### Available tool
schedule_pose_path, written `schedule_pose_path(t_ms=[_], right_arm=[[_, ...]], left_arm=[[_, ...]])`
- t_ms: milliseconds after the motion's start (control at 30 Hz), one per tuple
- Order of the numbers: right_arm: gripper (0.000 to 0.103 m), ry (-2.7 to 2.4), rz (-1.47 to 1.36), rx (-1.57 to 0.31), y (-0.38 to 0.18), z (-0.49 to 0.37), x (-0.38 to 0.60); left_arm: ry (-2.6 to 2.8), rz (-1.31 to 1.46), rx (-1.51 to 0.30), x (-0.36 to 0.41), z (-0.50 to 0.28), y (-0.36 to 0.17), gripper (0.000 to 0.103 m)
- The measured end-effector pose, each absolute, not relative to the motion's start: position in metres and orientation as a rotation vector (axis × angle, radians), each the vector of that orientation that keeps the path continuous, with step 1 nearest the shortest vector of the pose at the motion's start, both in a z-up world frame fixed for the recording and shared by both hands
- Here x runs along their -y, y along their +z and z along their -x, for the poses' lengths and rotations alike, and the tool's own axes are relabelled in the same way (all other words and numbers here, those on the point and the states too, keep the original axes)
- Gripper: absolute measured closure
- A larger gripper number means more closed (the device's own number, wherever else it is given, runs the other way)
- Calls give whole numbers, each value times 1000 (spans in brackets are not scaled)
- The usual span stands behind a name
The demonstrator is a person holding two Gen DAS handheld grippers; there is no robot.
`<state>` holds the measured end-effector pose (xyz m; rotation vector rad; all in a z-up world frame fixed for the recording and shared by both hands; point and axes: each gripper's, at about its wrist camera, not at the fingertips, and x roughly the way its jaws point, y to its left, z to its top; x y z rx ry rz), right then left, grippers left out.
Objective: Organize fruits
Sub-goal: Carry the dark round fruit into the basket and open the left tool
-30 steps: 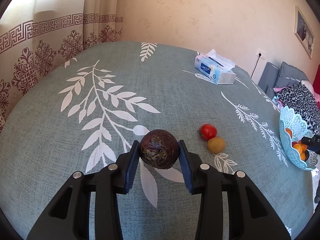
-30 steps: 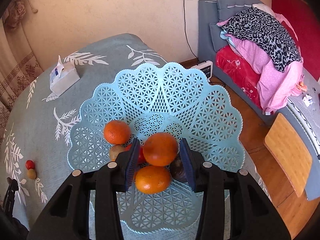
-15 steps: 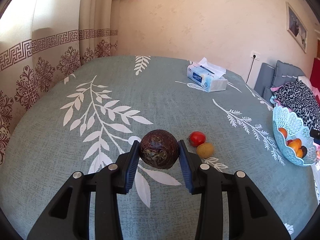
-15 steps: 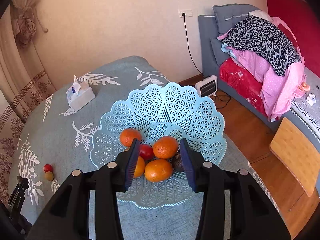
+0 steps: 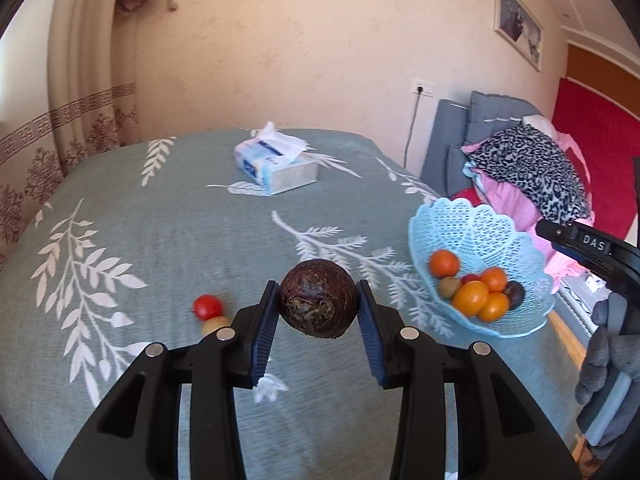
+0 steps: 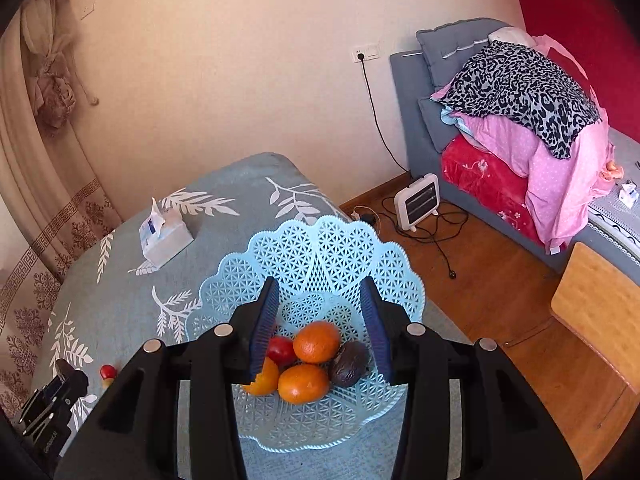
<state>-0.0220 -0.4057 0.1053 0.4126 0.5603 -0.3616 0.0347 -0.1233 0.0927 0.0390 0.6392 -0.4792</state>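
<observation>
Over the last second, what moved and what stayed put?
The left tongs, still shut on the dark fruit, lifted it and swung right toward the blue basket. The right tongs, open, backed up off the oranges. Red fruit and tissue box stayed put.

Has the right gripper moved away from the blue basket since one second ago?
Yes. The right gripper has pulled up and back: the blue basket looks smaller under it, and the orange it enclosed lies free below open jaws.
</observation>
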Motion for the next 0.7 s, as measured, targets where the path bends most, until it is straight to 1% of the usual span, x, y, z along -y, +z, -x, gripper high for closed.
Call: schedule_pose_path(t_ms=[33, 67, 333, 633, 667, 700], right_arm=[[51, -362, -410, -556, 108, 23, 408], [49, -369, -409, -546, 110, 24, 410], [49, -377, -420, -537, 114, 28, 421], [49, -361, -431, -532, 117, 30, 422], [49, -358, -429, -533, 117, 29, 420], [49, -355, -427, -535, 117, 28, 419]], left_arm=[[-504, -37, -649, 133, -36, 93, 64], [-522, -40, -657, 143, -37, 93, 64], [-655, -109, -701, 217, -46, 84, 64], [-698, -155, -731, 257, -55, 74, 63], [-701, -155, -731, 258, -55, 73, 61], [-702, -155, -729, 258, -55, 73, 54]])
